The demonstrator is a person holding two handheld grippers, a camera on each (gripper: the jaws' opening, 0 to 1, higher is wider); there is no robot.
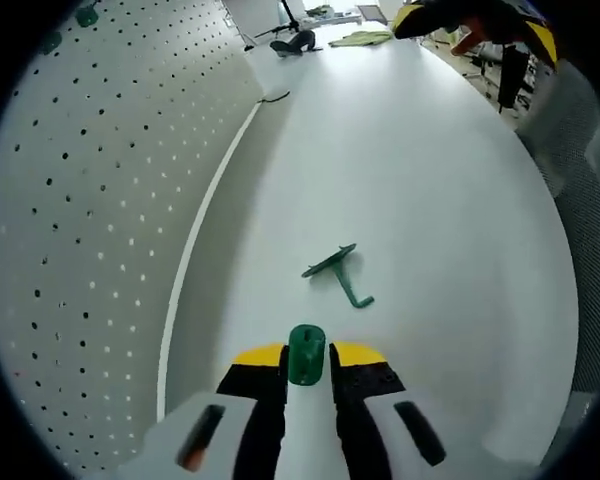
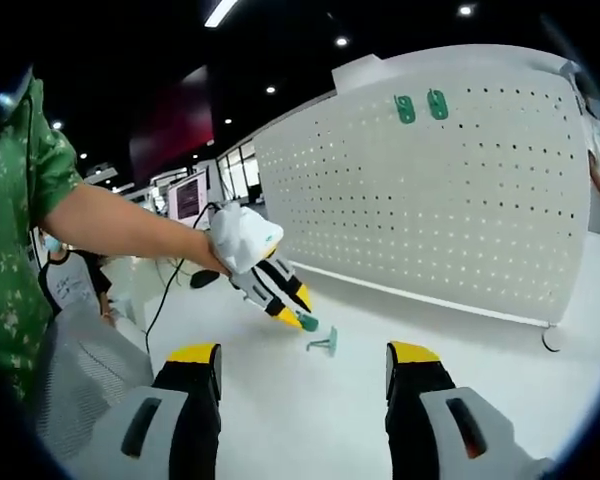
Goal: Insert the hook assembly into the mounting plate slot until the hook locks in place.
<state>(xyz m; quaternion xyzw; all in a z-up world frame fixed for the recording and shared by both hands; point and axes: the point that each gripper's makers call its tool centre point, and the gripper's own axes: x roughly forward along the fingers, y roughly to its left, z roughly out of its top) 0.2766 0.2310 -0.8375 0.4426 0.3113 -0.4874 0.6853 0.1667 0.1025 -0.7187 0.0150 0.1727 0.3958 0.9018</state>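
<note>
The left gripper (image 1: 307,362) has its yellow-tipped jaws closed on a small green piece (image 1: 306,354), which stands up between the tips. Just ahead of it on the white tabletop (image 1: 430,180) lies a green hook (image 1: 341,271), a flat plate with a bent arm, apart from the jaws. To the left in this view runs a white pegboard (image 1: 100,230) standing along the tabletop's edge, with two green pieces (image 1: 85,16) mounted near its top. At the far end of the tabletop lie a dark object and some greenish items, too small to tell.

The right gripper (image 2: 305,370) holds nothing; its jaws stand wide apart above the tabletop (image 2: 310,420). In the right gripper view, the left gripper (image 2: 298,320) comes in from the left, held by a gloved hand (image 2: 242,238) on a bare forearm with a green patterned sleeve (image 2: 20,230). Its tips point down with the green piece (image 2: 308,324) between them, just beside the hook (image 2: 324,343) on the tabletop. Behind stands the pegboard (image 2: 420,220) with the two green pieces (image 2: 421,106) side by side high on it.
</note>
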